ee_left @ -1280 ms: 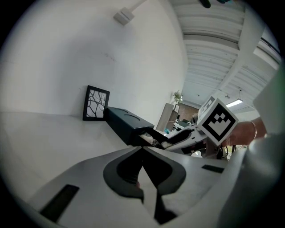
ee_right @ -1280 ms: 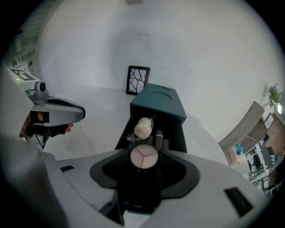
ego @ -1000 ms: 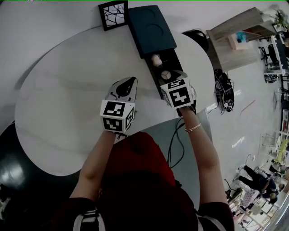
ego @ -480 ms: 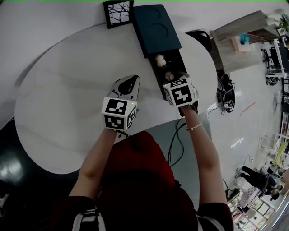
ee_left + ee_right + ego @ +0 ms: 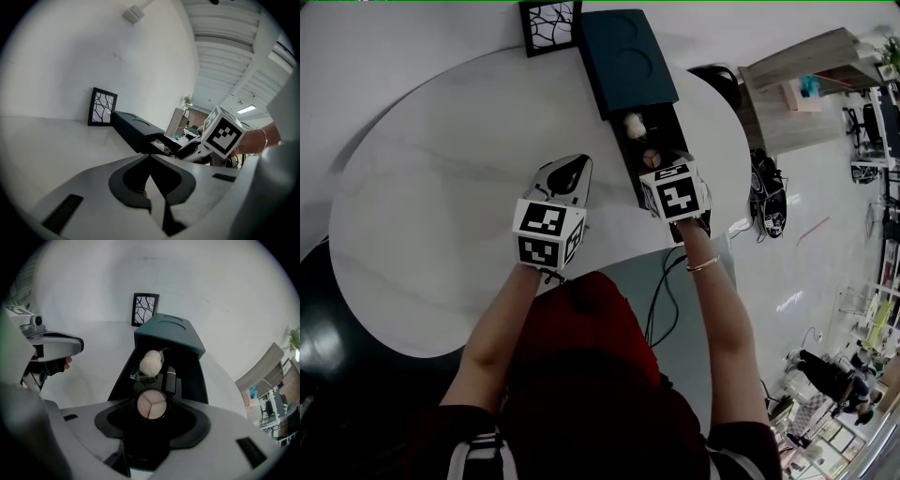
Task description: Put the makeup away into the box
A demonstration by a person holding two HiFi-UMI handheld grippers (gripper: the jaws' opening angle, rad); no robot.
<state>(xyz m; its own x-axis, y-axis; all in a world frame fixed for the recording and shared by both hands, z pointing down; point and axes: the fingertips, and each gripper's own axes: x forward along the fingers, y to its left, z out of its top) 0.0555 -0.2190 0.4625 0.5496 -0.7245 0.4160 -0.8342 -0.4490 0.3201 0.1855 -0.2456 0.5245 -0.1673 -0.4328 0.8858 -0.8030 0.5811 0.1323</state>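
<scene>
A dark teal box [image 5: 628,56] stands at the far side of the white table [image 5: 441,234] with its drawer [image 5: 667,127] pulled out toward me. In the drawer lie a cream puff [image 5: 151,363] in a clear case and a black tube [image 5: 171,378]. My right gripper [image 5: 151,418] hangs over the drawer's near end, pointing steeply down. It is shut on a round compact [image 5: 151,405] with pinkish powder. In the head view the compact [image 5: 651,157] shows just beyond the right gripper [image 5: 664,171]. Left of the drawer, my left gripper [image 5: 570,172] is shut and holds nothing [image 5: 151,157].
A small framed picture [image 5: 551,26] stands left of the box against the wall. A cable [image 5: 661,291] hangs over the table's near edge. A wooden shelf unit [image 5: 797,80] and a dark round seat [image 5: 712,80] stand to the right, off the table.
</scene>
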